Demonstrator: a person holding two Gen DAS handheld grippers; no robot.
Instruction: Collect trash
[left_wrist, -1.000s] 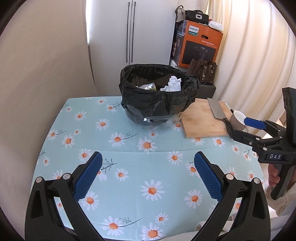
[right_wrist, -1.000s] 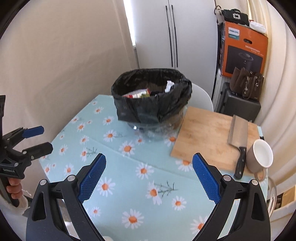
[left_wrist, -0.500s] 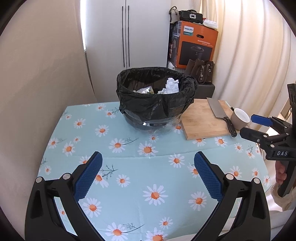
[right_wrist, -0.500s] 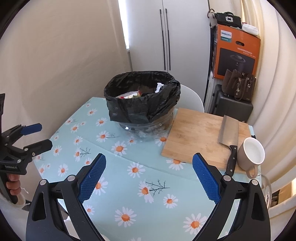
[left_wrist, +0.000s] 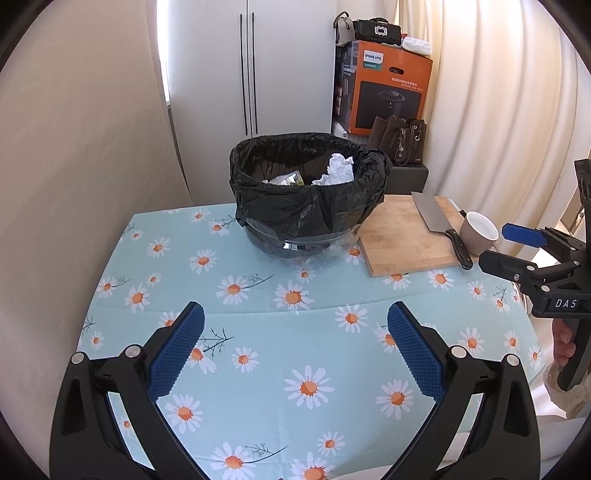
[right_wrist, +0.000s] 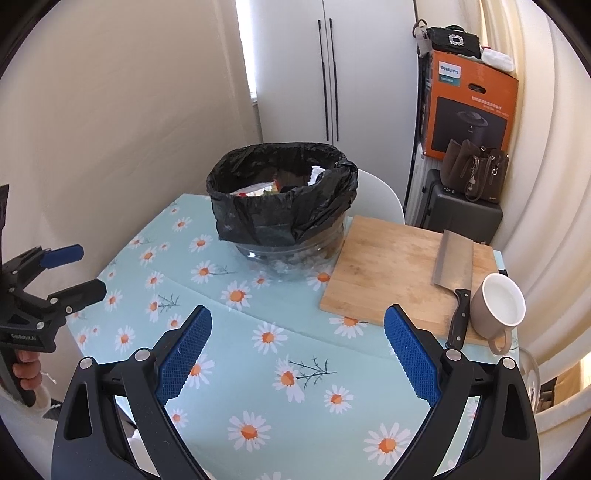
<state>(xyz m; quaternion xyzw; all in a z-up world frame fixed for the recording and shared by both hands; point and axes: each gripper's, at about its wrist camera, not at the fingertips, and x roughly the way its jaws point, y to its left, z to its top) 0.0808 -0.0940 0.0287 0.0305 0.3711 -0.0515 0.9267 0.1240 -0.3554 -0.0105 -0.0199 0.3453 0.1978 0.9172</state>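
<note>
- Your left gripper (left_wrist: 295, 328) is hanging over the near half of the daisy-print tablecloth (left_wrist: 258, 325), blue pads spread wide and gripping nothing.
- Your right gripper (right_wrist: 297, 332) is doing the same from the other side: jaws gaping, nothing between the pads.
- In the left wrist view, your right gripper is showing at 3 o'clock, side-on, with white letters "DAS" on its black body and your fingers (left_wrist: 563, 341) wrapping the handle below.
- In the right wrist view, your left gripper is sitting at 9 o'clock; its small label is too blurred to read.
- The trash bin (left_wrist: 308, 195), a clear tub lined with a black bag, is standing at 12 o'clock on the far side of the table, well apart from both sets of pads.
- Crumpled white paper (left_wrist: 338, 170) and a shiny wrapper (left_wrist: 284, 179) are lying inside the bag; something red is peeking out in the right wrist view.
- A wooden cutting board (right_wrist: 395, 266) is sitting just beside the bin toward 2 o'clock, its corner touching the tub.
- A cleaver (right_wrist: 453, 267) is lying on the board, black handle pointing your way, with a beige mug (right_wrist: 496, 308) right next to it.
- Behind the table, at 1 o'clock, an orange box (right_wrist: 471, 107) is reading "PHILIPS"; the smaller print under it is illegible.
- A brown handbag (right_wrist: 476, 171) is leaning in front of that box, on a dark case.
</note>
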